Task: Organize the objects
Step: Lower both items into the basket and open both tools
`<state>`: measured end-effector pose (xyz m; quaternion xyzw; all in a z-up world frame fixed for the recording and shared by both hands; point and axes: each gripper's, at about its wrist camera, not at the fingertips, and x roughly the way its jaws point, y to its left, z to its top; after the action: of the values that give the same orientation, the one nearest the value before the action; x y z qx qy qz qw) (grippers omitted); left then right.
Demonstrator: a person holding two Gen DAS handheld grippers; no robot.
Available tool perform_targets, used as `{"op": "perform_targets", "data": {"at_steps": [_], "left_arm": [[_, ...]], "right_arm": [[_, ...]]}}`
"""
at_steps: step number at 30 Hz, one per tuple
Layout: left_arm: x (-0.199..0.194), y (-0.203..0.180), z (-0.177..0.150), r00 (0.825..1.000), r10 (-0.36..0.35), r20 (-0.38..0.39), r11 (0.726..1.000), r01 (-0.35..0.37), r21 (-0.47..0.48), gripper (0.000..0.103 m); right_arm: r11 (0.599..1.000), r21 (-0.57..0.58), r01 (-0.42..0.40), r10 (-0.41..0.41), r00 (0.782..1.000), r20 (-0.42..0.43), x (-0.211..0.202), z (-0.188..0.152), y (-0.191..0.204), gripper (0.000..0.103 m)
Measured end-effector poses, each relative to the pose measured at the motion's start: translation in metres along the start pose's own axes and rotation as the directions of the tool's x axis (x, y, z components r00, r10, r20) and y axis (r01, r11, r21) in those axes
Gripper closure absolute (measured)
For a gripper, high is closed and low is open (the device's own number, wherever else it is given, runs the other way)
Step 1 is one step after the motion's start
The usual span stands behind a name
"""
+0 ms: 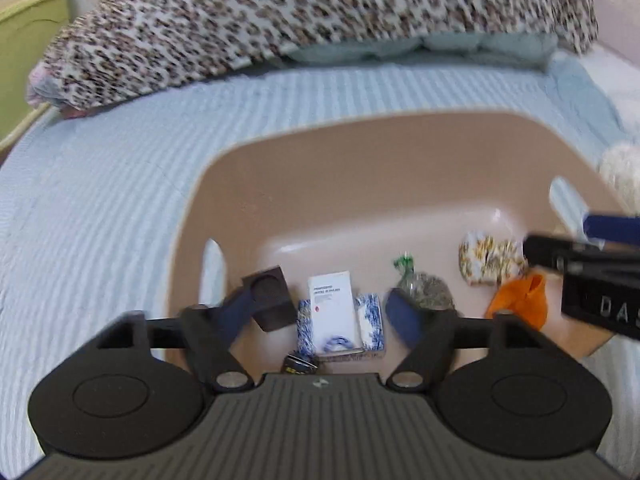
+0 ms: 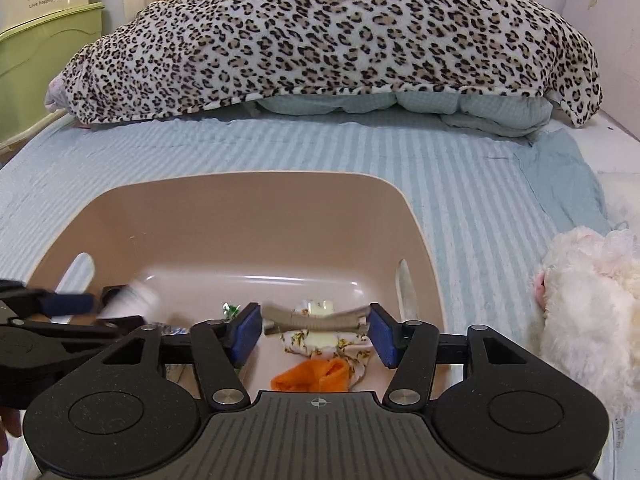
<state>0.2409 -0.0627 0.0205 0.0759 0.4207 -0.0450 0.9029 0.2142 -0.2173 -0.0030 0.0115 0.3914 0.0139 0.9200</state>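
Right wrist view: right gripper (image 2: 316, 330), jaws clamped on hair clip (image 2: 316, 320) above bin (image 2: 256, 216), release pending; left gripper (image 1: 320, 312) jaws apart, empty.

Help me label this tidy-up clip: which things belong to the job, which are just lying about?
Job: beige bin, hair clip between right gripper fingers, orange cloth, white booklet, left gripper.
Lying about: leopard blanket, white plush toy, green cabinet.
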Motion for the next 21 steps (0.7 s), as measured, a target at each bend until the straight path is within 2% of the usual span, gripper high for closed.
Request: {"op": "perform_targets", "data": {"at_steps": [4,7,12,15,21], "left_arm": [[-0.021,0.0,0.001,1.0,0.003,0.016,1.0,-0.003,0.006,0.025],[-0.04,-0.001,-0.001,0.999,0.011,0.04,1.0,-0.012,0.01,0.024],[-0.07,0.006,-0.008,0.999,-0.002,0.055,1.0,0.003,-0.019,0.023],[-0.088,0.01,-0.016,0.999,-0.012,0.052,0.999,0.014,-0.049,0.023],[-0.121,0.012,-0.035,0.997,-0.013,0.072,0.998,0.017,-0.053,0.023]], "right_arm": [[1.0,-0.018,0.003,-0.002,1.0,0.016,-0.024,-0.003,0.001,0.024],[1.0,-0.025,-0.011,0.011,1.0,0.013,-0.043,-0.006,0.002,0.018],[1.0,-0.015,-0.017,0.017,1.0,0.017,-0.076,-0.015,0.003,0.017],[1.0,-0.027,-0.012,0.013,0.999,0.039,-0.097,-0.023,0.006,0.011],[0.999,-0.022,-0.028,0.029,0.999,0.04,-0.132,-0.04,0.008,0.009]]}}
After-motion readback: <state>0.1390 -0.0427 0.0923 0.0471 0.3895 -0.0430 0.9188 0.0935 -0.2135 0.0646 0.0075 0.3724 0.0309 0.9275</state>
